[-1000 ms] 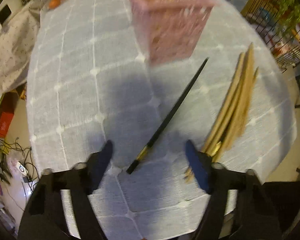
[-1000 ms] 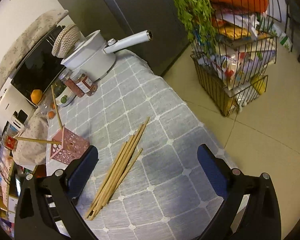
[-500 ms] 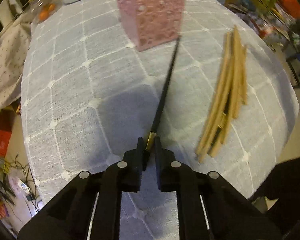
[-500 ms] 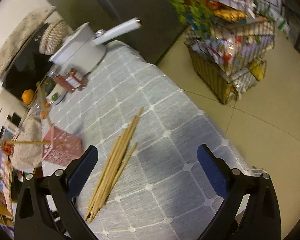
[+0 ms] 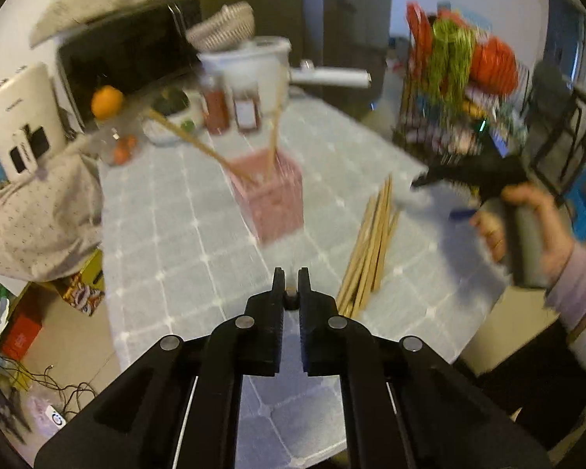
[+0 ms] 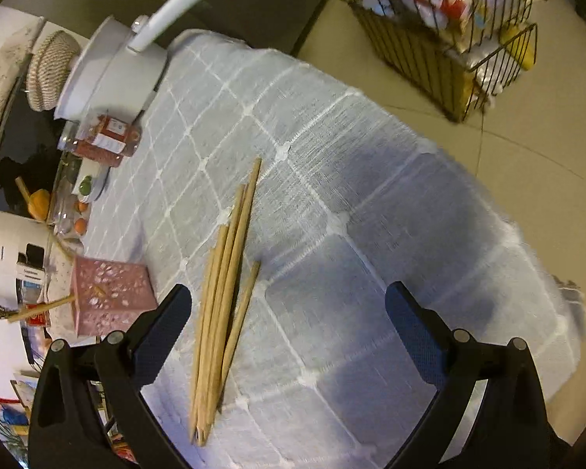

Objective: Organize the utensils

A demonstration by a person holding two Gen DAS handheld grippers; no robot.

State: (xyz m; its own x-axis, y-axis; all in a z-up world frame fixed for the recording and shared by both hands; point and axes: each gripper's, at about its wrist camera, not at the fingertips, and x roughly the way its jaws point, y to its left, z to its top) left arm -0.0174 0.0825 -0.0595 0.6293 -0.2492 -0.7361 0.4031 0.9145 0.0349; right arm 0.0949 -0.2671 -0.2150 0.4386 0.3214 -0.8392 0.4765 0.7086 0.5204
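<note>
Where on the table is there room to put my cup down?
The widest bare patch of tablecloth lies between the wooden chopsticks and the table's floor-side edge. Another bare stretch runs from the chopsticks up toward the white pot. It gets crowded around the pink holder, the red jars and the fruit on the far side.

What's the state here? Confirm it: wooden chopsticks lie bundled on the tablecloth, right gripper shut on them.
Wrong on the grip: the right gripper is open, as the right wrist view shows. The wooden chopsticks do lie bundled on the tablecloth.
</note>
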